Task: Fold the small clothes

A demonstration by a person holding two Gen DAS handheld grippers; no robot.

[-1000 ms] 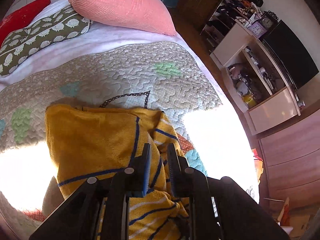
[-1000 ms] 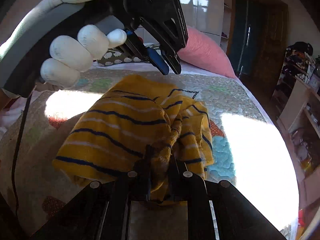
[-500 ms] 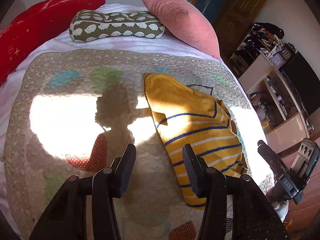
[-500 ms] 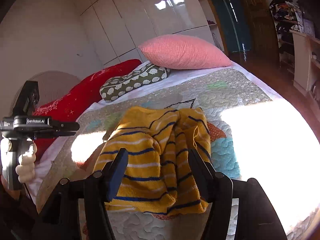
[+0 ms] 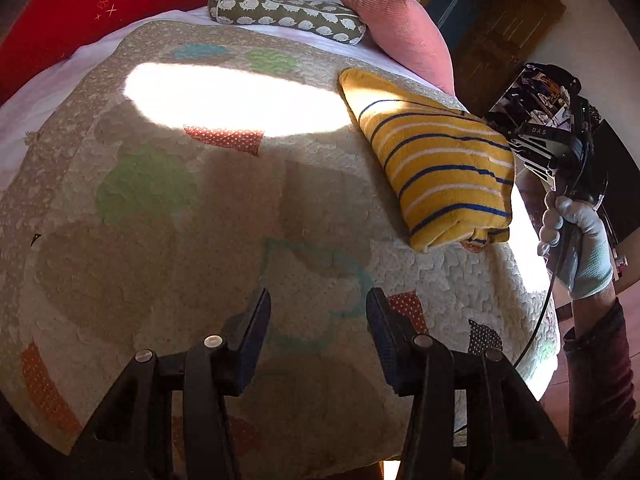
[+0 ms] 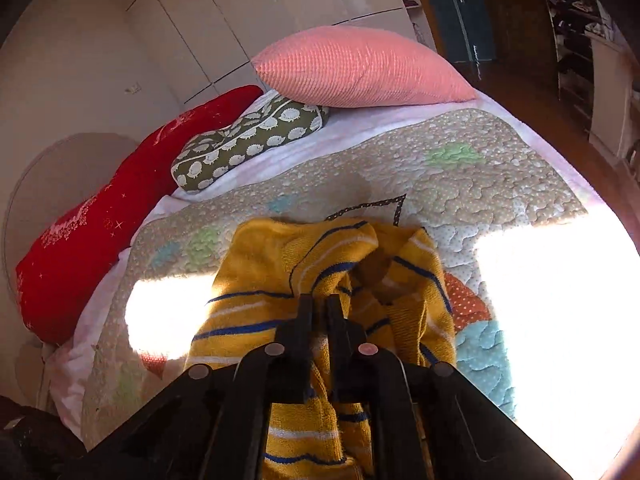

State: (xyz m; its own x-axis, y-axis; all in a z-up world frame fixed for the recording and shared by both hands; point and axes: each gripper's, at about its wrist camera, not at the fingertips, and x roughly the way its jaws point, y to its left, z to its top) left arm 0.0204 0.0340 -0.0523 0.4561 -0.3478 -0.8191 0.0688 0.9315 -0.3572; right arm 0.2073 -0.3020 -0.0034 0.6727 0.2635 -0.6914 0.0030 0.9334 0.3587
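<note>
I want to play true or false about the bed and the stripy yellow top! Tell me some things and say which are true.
1. The left gripper holds the yellow top. False: its jaws stand open over the quilt, holding nothing.
2. The right gripper is shut on the top. True.
3. The top has blue and white stripes. True.
4. The pink pillow lies on the floor. False: it sits at the head of the bed, beside the green patterned pillow.
5. There is a red pillow on the bed. True.
</note>
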